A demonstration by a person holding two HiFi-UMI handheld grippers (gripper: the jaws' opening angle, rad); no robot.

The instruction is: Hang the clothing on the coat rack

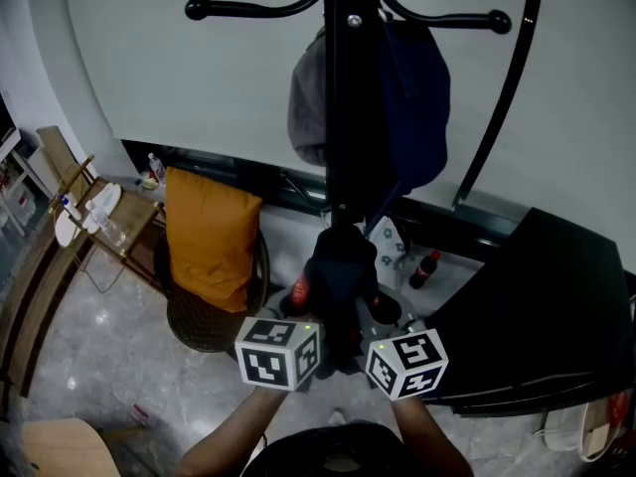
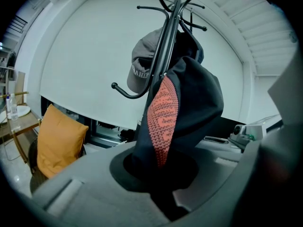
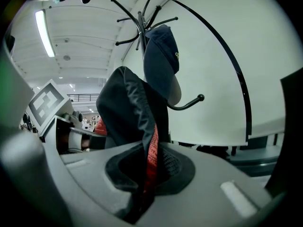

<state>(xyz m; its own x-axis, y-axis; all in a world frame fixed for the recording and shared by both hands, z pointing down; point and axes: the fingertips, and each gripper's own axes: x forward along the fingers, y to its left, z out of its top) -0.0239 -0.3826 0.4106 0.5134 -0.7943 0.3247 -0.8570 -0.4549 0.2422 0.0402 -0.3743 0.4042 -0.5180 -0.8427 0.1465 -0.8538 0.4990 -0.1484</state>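
Holding a dark piece of clothing (image 1: pixel 343 266) with red mesh inside, maybe a jacket, low down and right in front of the black coat rack (image 1: pixel 350 87) pole. Pinched from below by the left gripper (image 2: pixel 161 174) and the right gripper (image 3: pixel 147 174), both pairs of jaws closed tight on the cloth. Higher up on the hooks, a grey cap (image 1: pixel 308 97) and a dark blue cap (image 1: pixel 417 107). Off to the left, an orange cushion (image 1: pixel 209 237) on a round chair (image 1: pixel 204 326).

The jaw tips of the left gripper (image 2: pixel 163 174) and right gripper (image 3: pixel 144 174) are buried in the dark garment (image 2: pixel 199 103), behind which, beyond the fingers (image 2: pixel 90 178), the foot of the coat rack (image 1: pixel 350 87) is hidden.
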